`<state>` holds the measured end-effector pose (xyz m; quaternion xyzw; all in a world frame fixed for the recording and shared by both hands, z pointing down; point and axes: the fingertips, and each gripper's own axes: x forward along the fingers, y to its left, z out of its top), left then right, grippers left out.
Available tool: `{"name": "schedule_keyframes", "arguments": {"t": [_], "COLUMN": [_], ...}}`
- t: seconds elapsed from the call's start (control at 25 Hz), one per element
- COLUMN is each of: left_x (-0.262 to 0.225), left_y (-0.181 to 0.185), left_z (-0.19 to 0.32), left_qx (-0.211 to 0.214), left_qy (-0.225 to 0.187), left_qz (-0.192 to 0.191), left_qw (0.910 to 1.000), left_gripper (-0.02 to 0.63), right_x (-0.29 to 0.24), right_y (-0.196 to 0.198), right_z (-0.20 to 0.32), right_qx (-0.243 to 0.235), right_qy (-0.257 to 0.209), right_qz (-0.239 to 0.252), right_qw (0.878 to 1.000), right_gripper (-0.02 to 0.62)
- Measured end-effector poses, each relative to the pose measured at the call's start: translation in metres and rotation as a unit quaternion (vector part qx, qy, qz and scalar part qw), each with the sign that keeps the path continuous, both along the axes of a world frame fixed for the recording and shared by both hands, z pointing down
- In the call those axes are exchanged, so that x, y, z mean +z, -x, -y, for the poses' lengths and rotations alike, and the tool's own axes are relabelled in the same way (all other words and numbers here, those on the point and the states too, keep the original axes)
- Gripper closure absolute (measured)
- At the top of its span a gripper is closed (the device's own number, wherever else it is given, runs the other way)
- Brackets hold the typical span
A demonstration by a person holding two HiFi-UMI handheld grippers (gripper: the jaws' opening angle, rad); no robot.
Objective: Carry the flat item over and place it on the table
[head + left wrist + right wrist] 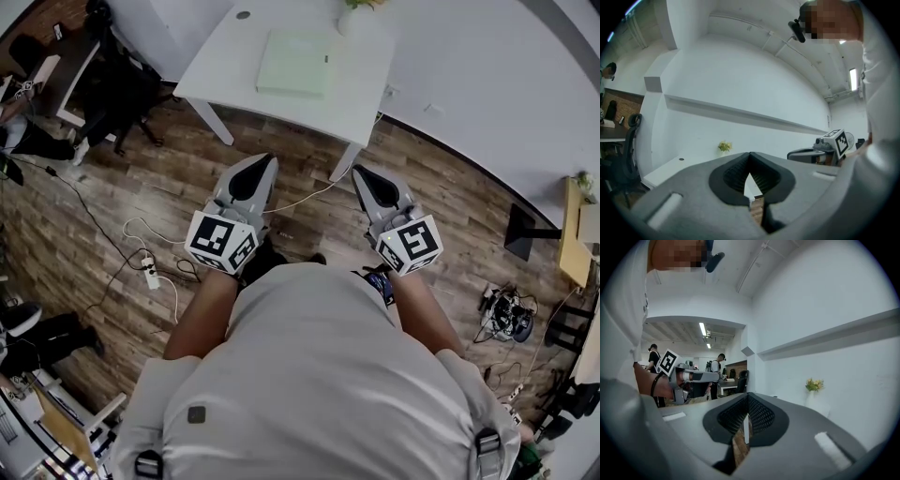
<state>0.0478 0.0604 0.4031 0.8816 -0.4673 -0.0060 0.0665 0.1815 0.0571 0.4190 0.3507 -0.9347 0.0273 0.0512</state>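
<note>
Pale-green flat square item point(298, 64) lay on the white rectangular table point(221, 66) in the head view, well apart from the grey left gripper point(263, 161) and right gripper point(362, 172); left gripper view showed jaws closed on nothing, right gripper view likewise, so placement looked finished.

No words or numbers can be read: the cube point(222, 242) on the left gripper point(258, 167) and the one on the right gripper point(366, 180) show only black-and-white square patterns, and a tiny mark on the pale green flat item point(298, 63) may be print, but it is too small to tell.
</note>
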Motion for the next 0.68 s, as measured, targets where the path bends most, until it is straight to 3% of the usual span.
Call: {"name": "schedule_keyframes", "arguments": {"t": [0.24,0.68], "left_x": [0.000,0.007], "left_y": [-0.015,-0.026], "left_z": [-0.021,-0.037], "left_qx": [-0.025,-0.037], "left_qy": [-0.004,0.004], "left_qz": [-0.013,0.002], "left_qw": [0.9996,0.9993], "left_gripper": [0.606,0.606], "right_x": [0.001,0.000], "right_y": [-0.025,-0.034], "right_z": [-0.019,-0.031], "right_qx": [-0.005,-0.015], "right_qy": [0.002,-0.005], "right_qz": [-0.002,-0.003], "right_qw": [1.000,1.000], "right_gripper": [0.586,0.586]}}
